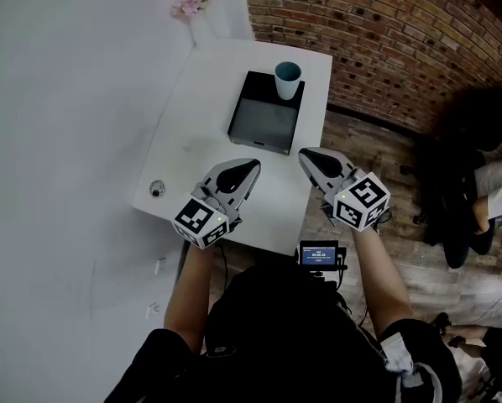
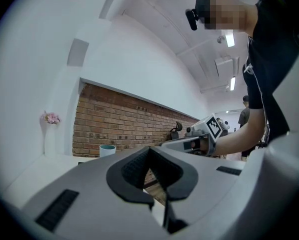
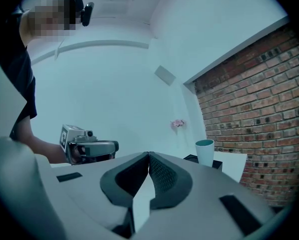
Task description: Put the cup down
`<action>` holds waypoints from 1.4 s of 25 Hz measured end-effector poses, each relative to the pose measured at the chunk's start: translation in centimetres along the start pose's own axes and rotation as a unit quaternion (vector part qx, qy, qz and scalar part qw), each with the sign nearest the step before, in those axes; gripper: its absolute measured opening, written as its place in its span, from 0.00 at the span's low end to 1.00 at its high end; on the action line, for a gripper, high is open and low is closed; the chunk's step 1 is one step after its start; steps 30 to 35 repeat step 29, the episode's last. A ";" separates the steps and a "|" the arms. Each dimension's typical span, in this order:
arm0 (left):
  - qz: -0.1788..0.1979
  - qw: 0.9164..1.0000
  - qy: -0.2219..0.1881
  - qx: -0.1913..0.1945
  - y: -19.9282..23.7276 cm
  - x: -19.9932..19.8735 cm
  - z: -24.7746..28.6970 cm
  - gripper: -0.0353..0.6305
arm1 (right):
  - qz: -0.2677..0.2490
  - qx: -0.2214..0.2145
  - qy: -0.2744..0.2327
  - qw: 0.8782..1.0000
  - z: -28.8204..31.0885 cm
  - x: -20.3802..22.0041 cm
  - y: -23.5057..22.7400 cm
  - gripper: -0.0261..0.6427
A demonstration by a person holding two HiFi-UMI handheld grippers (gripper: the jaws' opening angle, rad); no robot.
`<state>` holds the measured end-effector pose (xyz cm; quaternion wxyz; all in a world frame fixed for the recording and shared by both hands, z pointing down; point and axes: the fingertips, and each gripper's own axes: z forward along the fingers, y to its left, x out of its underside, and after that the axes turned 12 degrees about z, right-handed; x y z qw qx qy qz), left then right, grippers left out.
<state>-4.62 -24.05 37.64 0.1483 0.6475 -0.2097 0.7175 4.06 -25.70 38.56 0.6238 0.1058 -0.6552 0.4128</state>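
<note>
Head view first: the cup [image 1: 288, 80] stands upright, its long axis vertical, on the far right corner of the black tray [image 1: 264, 124] at the far end of the white table [image 1: 192, 133]. Both grippers sit over the table's near edge, well apart from the cup. The left gripper [image 1: 253, 165] points ahead and to the right, the right gripper [image 1: 305, 153] ahead and to the left. The cup lies straight on beyond the gap between them, and I judge the right one a shade nearer. Neither touches cup or tray.

Over to the left gripper view: the jaws are pressed together tip to tip, with nothing pinched between the pads. The cup [image 2: 107, 150] shows small and upright to the left of the jaw line, far off against the brick wall [image 2: 124, 124]. The right gripper is in sight off to the right.

Now the right gripper view: same story. The jaws are fully closed and empty, pad against pad. The cup [image 3: 205, 152] stands clear to the right of the tips, resting on the tray's corner, while the left gripper [image 3: 107, 147] hangs off to the left.

So the cup rests on its own base and nobody has hold of it. The putting-down looks done to me. Any fresh reach would have to go forward along the table, with the jaws spread first.
</note>
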 end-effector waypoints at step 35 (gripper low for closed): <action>-0.013 1.000 0.006 0.002 -1.6 0.8 1.2 0.06 | 0.018 -0.005 0.000 1.000 -1.6 1.7 -0.3 0.06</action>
